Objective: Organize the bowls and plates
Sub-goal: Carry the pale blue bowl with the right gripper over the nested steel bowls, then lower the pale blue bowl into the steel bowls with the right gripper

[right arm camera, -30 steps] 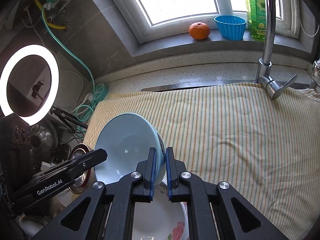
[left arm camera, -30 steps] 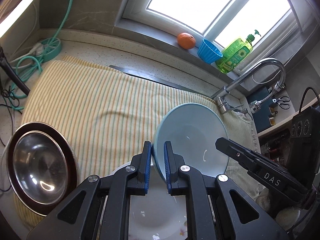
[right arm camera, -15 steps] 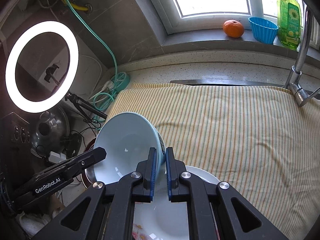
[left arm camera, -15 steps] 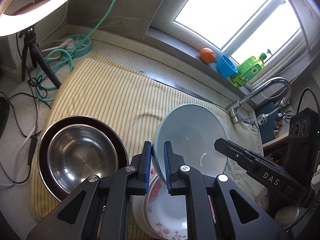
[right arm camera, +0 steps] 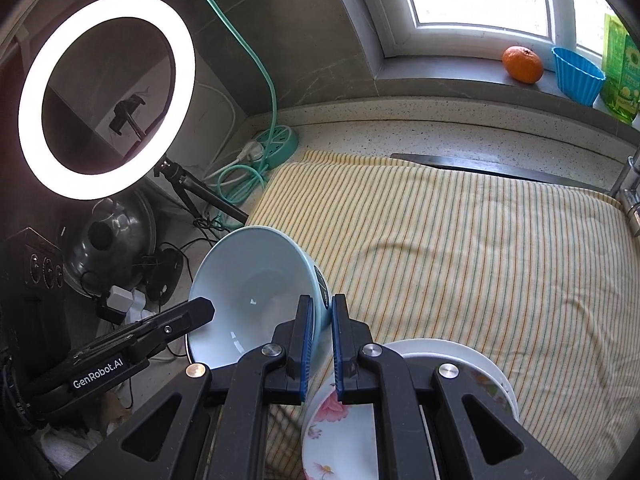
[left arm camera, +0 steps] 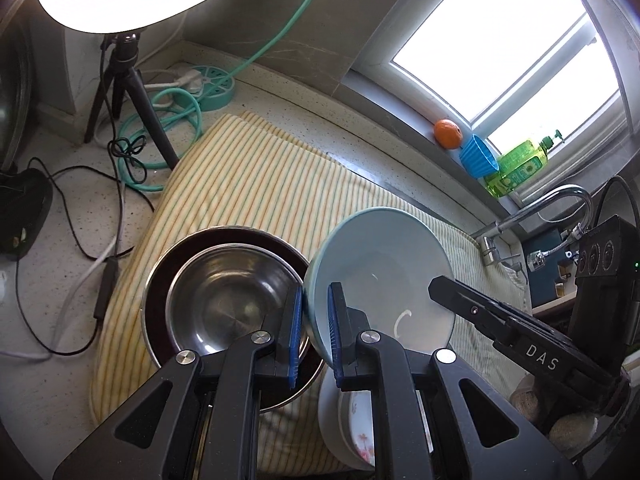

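my left fingers (left arm camera: pixel 314 332) are pinching the rim of the pale blue bowl (left arm camera: pixel 384 276), blue pads on either side of its edge, and my right fingers (right arm camera: pixel 322 344) are pinching the opposite rim of the same bowl (right arm camera: pixel 256 288). between the two it hangs tilted in the air above the striped cloth (left arm camera: pixel 256 196), its hollow turned toward the left camera.

in the left view the bowl sits just right of a steel bowl (left arm camera: pixel 228 300) nested inside a dark-rimmed steel basin (left arm camera: pixel 168 268); both rest on the cloth near its front left corner. under and just in front of the blue bowl lies a stack of white plates (right arm camera: pixel 472 360), with a flowered dish (right arm camera: pixel 332 420) in front of it, partly hidden behind my right fingers.

the cloth covers most of the speckled bench (right arm camera: pixel 440 136). at the back left stand a lit ring lamp (right arm camera: pixel 108 96) on a tripod and a teal power strip (right arm camera: pixel 276 142) with its coiled cord. on the window sill i see an orange (right arm camera: pixel 522 64), a small blue cup (right arm camera: pixel 578 76) and a green soap bottle (left arm camera: pixel 516 164). the tap (left arm camera: pixel 540 208) curves up at the right end of the cloth.
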`<state>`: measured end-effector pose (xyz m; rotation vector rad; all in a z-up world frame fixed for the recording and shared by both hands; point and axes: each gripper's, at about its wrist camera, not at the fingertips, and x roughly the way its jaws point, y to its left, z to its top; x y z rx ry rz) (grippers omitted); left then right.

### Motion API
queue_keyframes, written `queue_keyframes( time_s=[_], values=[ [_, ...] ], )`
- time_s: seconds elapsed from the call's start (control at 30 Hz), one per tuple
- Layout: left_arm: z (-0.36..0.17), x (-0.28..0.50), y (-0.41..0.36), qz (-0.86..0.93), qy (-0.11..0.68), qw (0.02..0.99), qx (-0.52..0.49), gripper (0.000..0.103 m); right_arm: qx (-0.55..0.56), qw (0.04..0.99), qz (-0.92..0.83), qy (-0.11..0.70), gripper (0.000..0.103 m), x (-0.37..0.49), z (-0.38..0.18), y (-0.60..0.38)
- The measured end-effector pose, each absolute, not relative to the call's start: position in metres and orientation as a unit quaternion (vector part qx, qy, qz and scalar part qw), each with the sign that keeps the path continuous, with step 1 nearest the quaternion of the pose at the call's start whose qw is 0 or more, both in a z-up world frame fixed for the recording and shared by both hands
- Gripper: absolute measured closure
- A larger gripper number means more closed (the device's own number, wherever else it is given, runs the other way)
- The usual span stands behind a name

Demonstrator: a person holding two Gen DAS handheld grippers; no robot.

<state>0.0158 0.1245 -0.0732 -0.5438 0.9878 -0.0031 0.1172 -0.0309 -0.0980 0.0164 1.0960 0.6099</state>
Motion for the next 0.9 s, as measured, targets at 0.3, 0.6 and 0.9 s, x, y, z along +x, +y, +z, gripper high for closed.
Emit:
queue_keyframes(
  time_s=[0.3,0.6,0.9],
  values=[
    [-0.077,0.005,0.153,0.020,0.464,0.843,-0.270,0.092,-0.006,0.798,0.300,0.522,0.095,0.113,-0.109,0.001],
    [-0.090,-0.005,0.174,0.040,0.471,0.835,-0.282,0.092,-0.022,0.787,0.311,0.532,0.095,0.110,-0.122,0.029],
    [-0.107,-0.007,0.182,0.052,0.485,0.823,-0.290,0.092,-0.041,0.774,0.310,0.550,0.095,0.110,-0.144,0.043]
  ],
)
